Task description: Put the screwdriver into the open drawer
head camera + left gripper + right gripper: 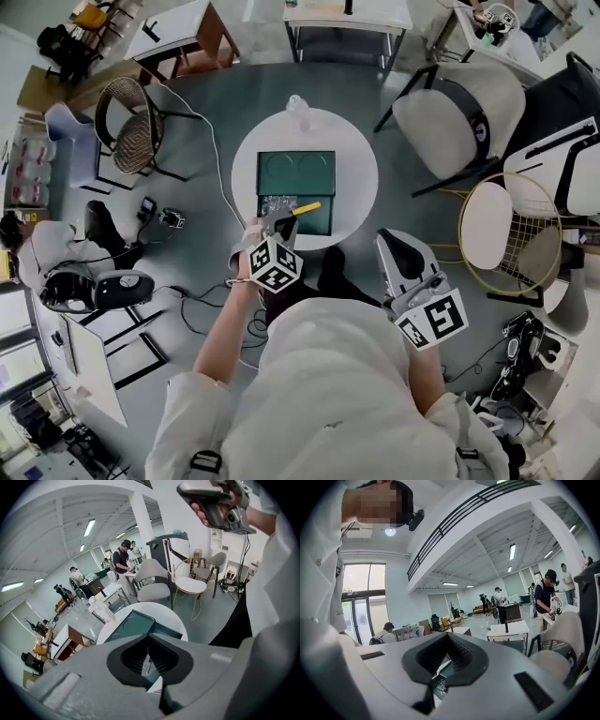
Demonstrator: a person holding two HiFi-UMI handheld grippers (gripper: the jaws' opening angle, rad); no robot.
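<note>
A dark green drawer unit stands on a round white table, and its open drawer is pulled toward me. A screwdriver with a yellow handle lies across the open drawer, sticking out to the right from my left gripper. That gripper's jaws look shut on the shaft. In the left gripper view the left gripper points down at the green unit, jaw tips together. My right gripper hangs off the table's right front edge, shut and empty. The right gripper shows its tips meeting.
A clear bottle stands at the table's far edge. A wicker chair is to the left, white chairs and a gold-framed stool to the right. Cables run over the floor at the left.
</note>
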